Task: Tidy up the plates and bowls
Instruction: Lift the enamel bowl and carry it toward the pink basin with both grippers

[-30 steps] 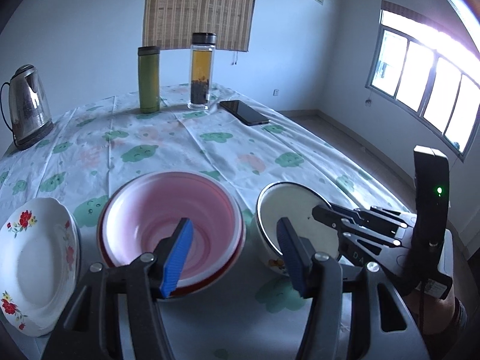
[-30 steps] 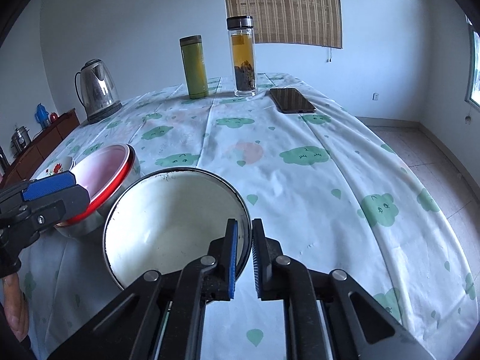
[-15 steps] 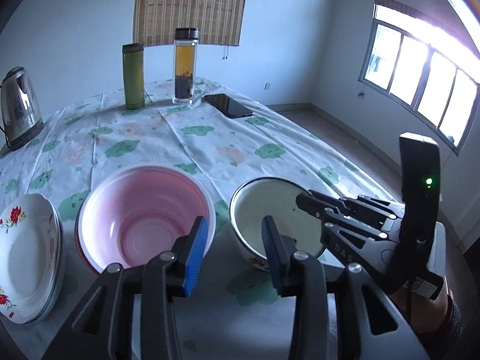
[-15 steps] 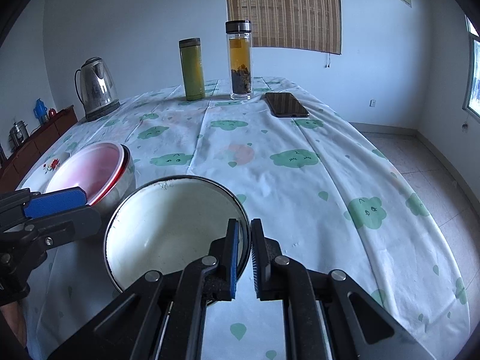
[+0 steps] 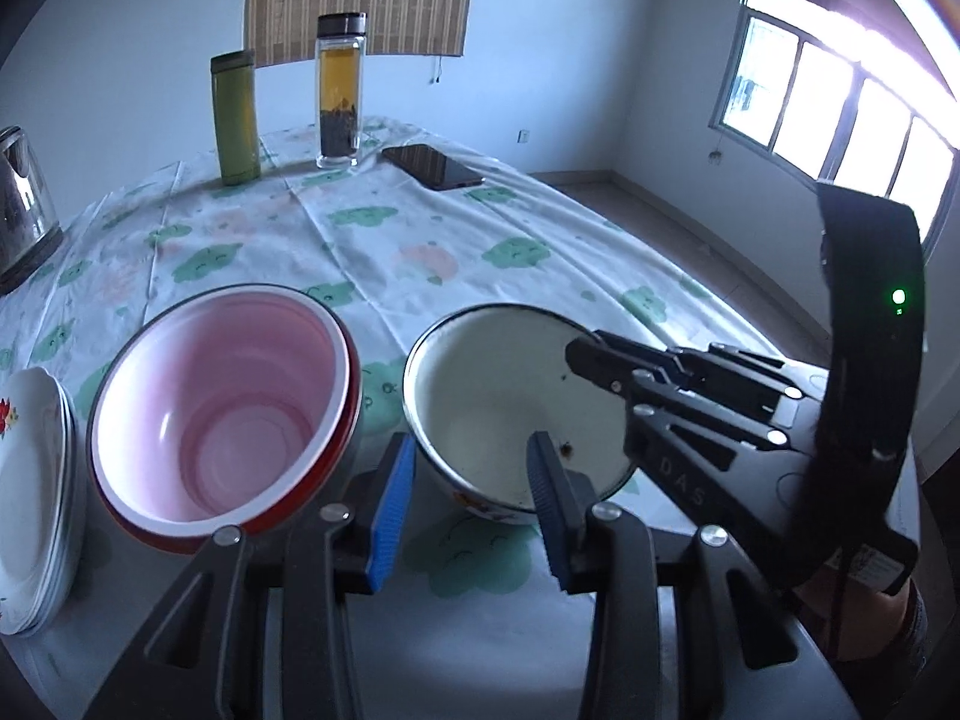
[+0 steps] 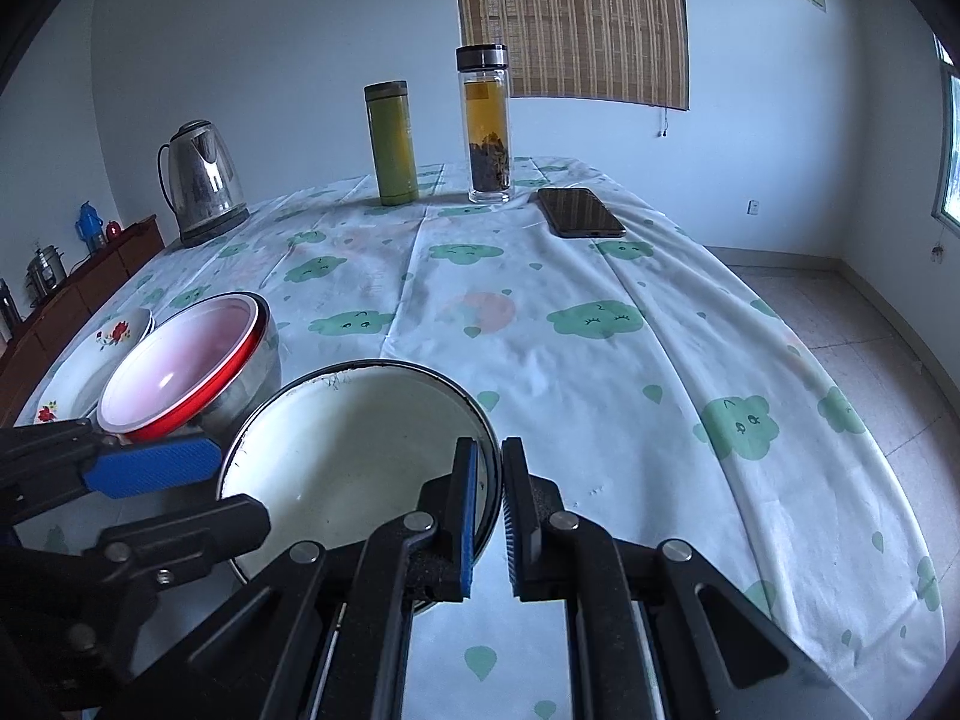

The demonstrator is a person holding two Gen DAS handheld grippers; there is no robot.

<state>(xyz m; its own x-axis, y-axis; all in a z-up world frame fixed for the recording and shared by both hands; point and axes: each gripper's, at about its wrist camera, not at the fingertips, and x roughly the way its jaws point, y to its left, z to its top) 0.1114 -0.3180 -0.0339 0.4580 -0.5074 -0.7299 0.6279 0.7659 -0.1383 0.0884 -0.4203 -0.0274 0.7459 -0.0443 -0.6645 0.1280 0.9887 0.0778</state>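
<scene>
- My right gripper (image 6: 489,516) is clamped on the near right rim of the white enamel bowl (image 6: 354,450), one blue pad inside the rim and the other outside, low in the middle of the right wrist view.
- My left gripper (image 5: 471,504) straddles the same bowl's rim at the bottom centre of the left wrist view: the right pad sits inside the bowl, the left pad outside its wall. The jaws have just been closing and stand at a narrow gap; I cannot tell whether the pads press on the rim.
- In the left wrist view the white enamel bowl (image 5: 510,396) sits on the tablecloth (image 5: 372,252) at centre, with dark specks on its inner wall and a flower print on its outside.
- Just beside it, to the left, is the pink bowl (image 5: 228,414) with a red outer rim, nested in a metal bowl (image 6: 249,372) seen in the right wrist view.
- At the left edge lies a stack of white floral plates (image 5: 30,504), close beside the pink bowl.
- Toward the top of the frame stand a green flask (image 5: 235,120) and a glass tea bottle (image 5: 339,93), with a dark phone (image 5: 432,165) lying to their right and a steel kettle (image 6: 201,180) at the upper left.
</scene>
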